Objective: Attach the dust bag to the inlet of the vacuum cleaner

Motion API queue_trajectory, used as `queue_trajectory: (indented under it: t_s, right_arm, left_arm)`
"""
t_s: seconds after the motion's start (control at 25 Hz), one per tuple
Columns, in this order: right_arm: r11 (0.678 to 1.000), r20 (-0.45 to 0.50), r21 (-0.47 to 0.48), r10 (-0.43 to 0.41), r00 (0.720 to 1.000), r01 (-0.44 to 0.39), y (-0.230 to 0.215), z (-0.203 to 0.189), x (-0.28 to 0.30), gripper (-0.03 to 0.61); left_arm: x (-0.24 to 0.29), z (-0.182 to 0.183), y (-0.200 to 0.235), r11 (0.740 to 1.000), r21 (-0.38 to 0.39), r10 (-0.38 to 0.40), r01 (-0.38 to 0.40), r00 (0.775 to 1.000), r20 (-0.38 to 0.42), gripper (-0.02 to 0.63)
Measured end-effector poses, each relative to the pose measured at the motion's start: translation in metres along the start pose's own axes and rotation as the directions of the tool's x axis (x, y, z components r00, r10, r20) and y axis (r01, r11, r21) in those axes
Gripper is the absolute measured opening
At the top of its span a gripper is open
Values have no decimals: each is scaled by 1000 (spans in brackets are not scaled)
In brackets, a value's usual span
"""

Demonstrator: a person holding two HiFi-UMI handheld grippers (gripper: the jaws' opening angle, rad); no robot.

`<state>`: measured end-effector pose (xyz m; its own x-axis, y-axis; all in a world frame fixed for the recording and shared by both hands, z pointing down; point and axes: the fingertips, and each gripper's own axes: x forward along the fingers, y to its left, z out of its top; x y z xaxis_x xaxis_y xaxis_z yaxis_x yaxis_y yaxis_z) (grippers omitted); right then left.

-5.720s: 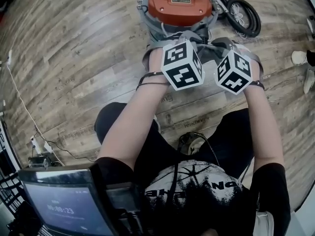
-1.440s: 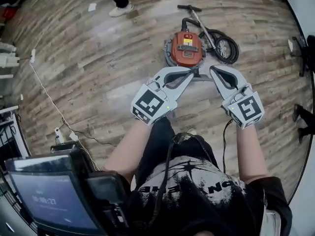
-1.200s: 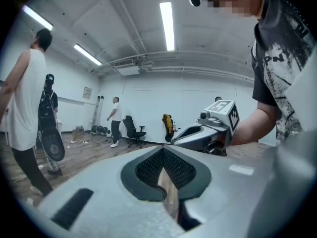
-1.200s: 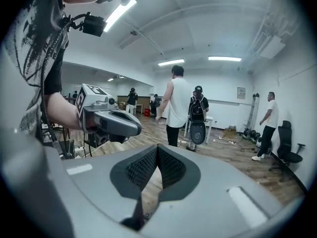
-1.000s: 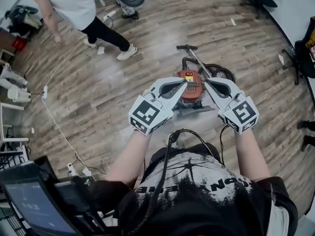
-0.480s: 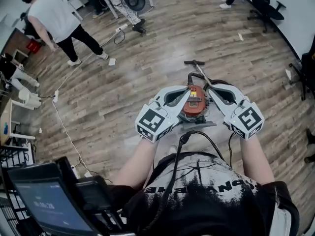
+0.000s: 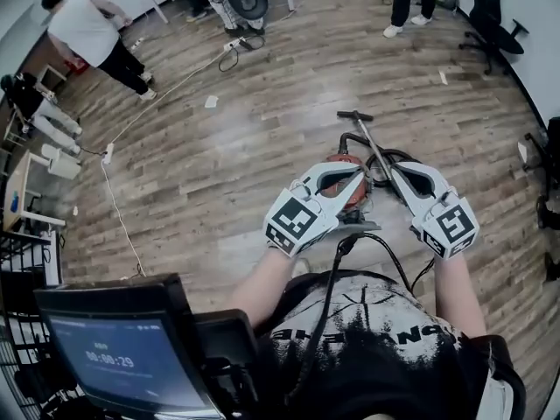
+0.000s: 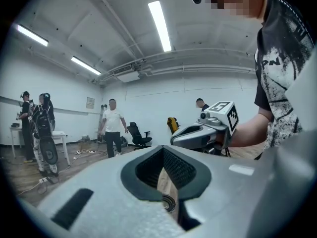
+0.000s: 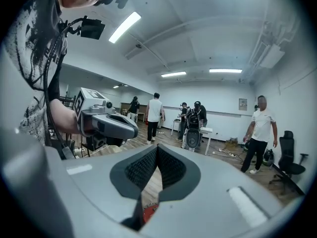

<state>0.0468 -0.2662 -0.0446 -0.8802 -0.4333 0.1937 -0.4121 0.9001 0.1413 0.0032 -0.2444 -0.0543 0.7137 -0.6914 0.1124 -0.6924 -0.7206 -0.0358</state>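
A red vacuum cleaner (image 7: 347,187) stands on the wood floor, partly hidden between my two grippers and far below them. Its black hose (image 7: 382,159) and wand (image 7: 367,135) lie behind it. A flat grey piece (image 7: 357,227) shows at its near side; I cannot tell if that is the dust bag. My left gripper (image 7: 358,172) and right gripper (image 7: 395,170) are held side by side in the air, tips angled toward each other. Both are shut with nothing in them. In the left gripper view the pads (image 8: 173,166) meet. In the right gripper view the pads (image 9: 146,168) meet too, with red (image 9: 149,213) showing below them.
Several people stand around the room, one in a white shirt (image 7: 86,31) at the far left. A white cable (image 7: 118,217) and power strip cross the floor on the left. Office chairs (image 7: 490,11) stand at the right. A screen (image 7: 122,353) sits near my left hip.
The head view has risen and shows more of the room. The vacuum cleaner looks smaller and lower. Both grippers stay shut and have drifted right with my body.
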Motion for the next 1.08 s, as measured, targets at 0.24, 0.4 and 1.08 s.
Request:
queue_trajectory:
  t_s: [0.24, 0.4, 1.08]
  right_arm:
    - [999, -15, -15, -31, 999, 31, -4, -3, -3, 5]
    - [999, -11, -16, -38, 999, 37, -3, -4, -8, 5]
    - [998, -18, -24, -66, 998, 66, 3, -5, -17, 5]
  left_arm:
    - [1, 5, -2, 1000, 4, 2, -2, 1000, 11, 2]
    - [0, 3, -7, 1000, 2, 7, -7, 1000, 5, 2]
    - [2, 2, -17, 999, 17, -30, 30, 1000, -4, 2]
